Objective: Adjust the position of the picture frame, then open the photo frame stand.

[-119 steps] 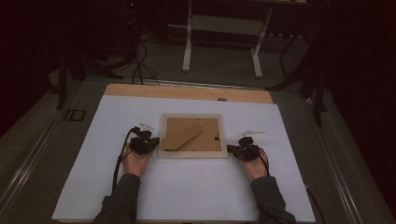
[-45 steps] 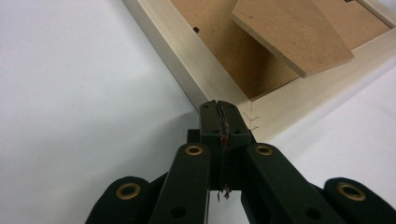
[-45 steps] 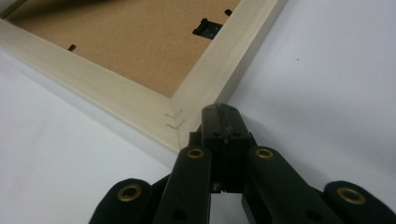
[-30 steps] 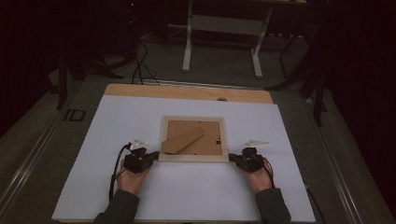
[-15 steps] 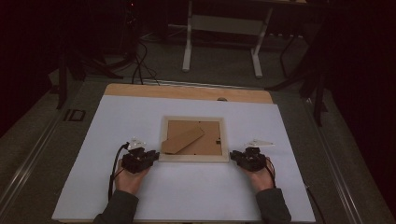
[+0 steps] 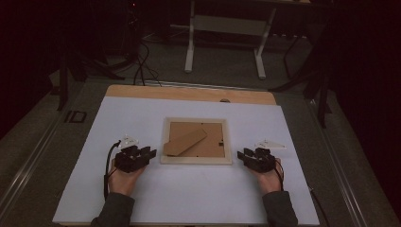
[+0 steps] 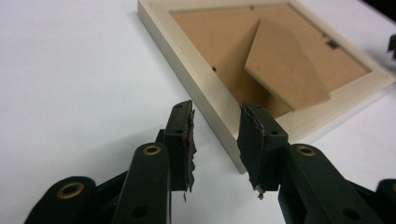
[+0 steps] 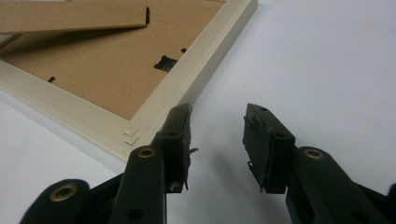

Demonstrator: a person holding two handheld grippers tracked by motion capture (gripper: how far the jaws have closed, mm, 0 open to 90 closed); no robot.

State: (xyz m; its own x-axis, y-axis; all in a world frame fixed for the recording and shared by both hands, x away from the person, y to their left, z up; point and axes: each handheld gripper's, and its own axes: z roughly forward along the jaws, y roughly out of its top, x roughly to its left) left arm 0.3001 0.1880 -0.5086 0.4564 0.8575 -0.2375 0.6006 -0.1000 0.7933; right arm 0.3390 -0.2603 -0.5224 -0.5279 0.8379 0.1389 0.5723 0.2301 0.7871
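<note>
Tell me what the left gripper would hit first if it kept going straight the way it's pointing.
Probably the near corner of the picture frame: the left gripper points at that corner, which lies between its open jaws, untouched.

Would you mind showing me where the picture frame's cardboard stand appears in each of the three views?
High view: the cardboard stand lies slantwise in the left half of the picture frame, mid-table.
Left gripper view: the stand is right of centre near the top, above the right jaw.
Right gripper view: the stand runs along the top left edge.
Shared landmark: the frame's pale wooden border.
</note>
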